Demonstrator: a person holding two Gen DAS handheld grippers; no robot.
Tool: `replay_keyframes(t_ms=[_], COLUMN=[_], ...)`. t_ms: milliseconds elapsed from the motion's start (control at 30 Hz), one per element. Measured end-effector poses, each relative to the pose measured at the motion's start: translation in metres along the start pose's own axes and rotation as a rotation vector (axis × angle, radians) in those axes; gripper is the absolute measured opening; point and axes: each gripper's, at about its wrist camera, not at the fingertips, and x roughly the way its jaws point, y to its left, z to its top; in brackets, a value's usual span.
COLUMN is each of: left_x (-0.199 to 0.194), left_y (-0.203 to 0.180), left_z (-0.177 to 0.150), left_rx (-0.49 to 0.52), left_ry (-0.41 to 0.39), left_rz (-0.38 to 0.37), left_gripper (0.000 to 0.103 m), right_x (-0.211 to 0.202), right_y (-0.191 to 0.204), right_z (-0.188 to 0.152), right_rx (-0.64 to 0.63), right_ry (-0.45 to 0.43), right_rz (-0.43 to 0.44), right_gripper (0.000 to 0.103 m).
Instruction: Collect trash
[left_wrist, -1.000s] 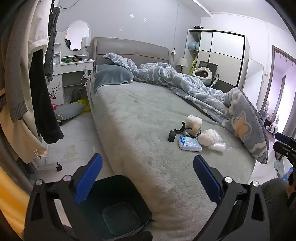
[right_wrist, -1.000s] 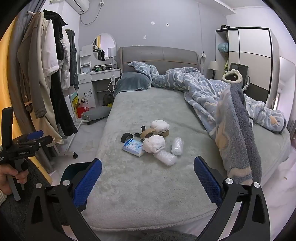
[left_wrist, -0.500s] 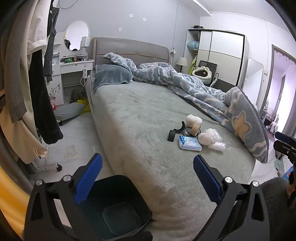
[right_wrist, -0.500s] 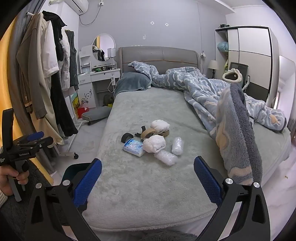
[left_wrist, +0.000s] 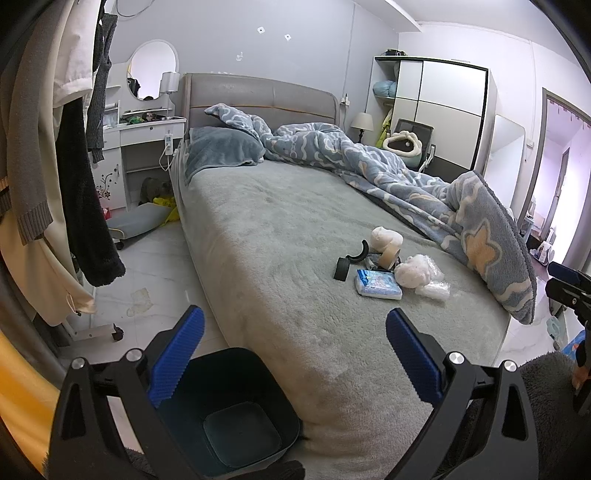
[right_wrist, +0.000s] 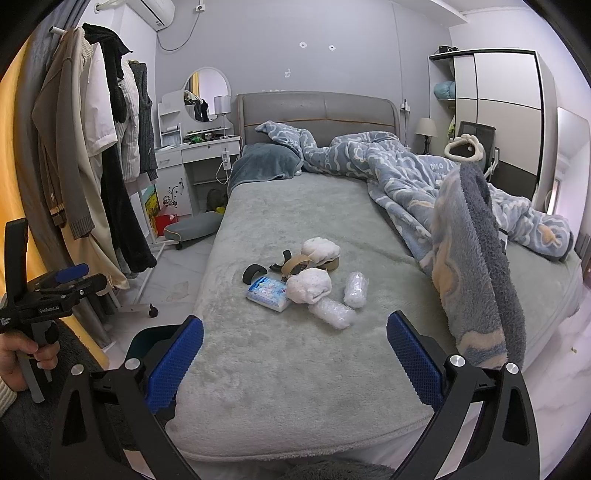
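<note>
Trash pile (right_wrist: 306, 282) of tissue pack (right_wrist: 269, 293), tape roll (right_wrist: 295, 263) and white wads on grey bed (right_wrist: 295, 369), dark bin (left_wrist: 236, 410) on floor at bed corner, left tongs (left_wrist: 293, 354) apart and empty over bin, right tongs (right_wrist: 294, 360) apart, empty, short of pile

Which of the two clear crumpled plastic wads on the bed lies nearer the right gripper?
The lower clear wad, lying just below the white bundle. The other clear wad sits farther up the bed, to its right. The right gripper is open, above the bed's foot.
</note>
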Motion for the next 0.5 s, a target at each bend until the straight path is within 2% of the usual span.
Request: replay_keyframes(t_ms=[500], left_x=[-0.0001], left_y=[-0.0004], left_z=[0.0000], left_rx=[-0.001], left_ry=[0.000], left_rz=[0.000], left_gripper=[0.100], right_x=[0.0001], right_y=[0.0002], right_z=[0.0004], right_rx=[0.004], right_ry=[0.001], right_rz=[0.002], right_gripper=[0.100])
